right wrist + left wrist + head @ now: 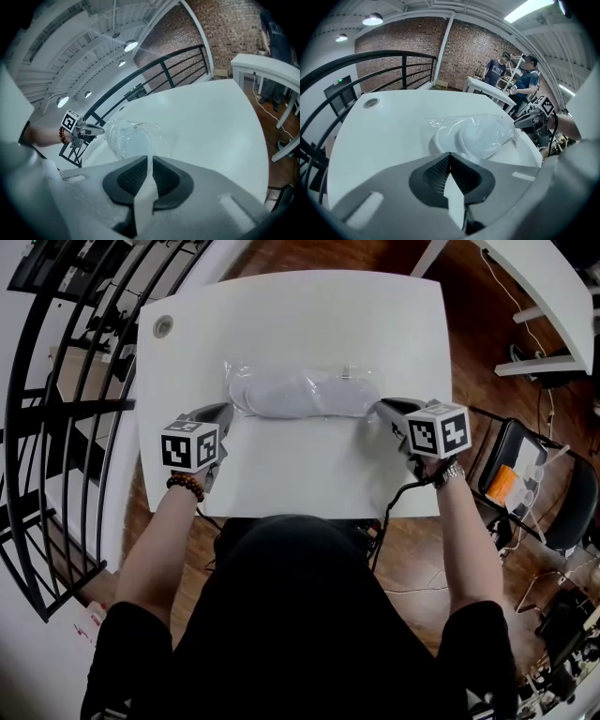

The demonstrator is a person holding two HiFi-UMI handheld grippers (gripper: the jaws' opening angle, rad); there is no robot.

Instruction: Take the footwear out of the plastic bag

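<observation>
A clear plastic bag [302, 381] lies across the middle of the white table [309, 474], with pale white footwear [300, 397] inside it. My left gripper [228, 412] is at the bag's left end, my right gripper [382, 409] at its right end. In the left gripper view the jaws [449, 155] are pressed together at the bag's [487, 123] near edge, with the footwear [476, 137] just beyond. In the right gripper view the jaws [149, 158] pinch the bag's film [133, 133], which runs straight into them. The footwear is wholly inside the bag.
A round cable port [163, 326] sits in the table's far left corner. A black railing [56, 427] runs along the left. A black chair [544, 493] and another white table [548, 296] stand to the right. Two people [525, 79] stand far off.
</observation>
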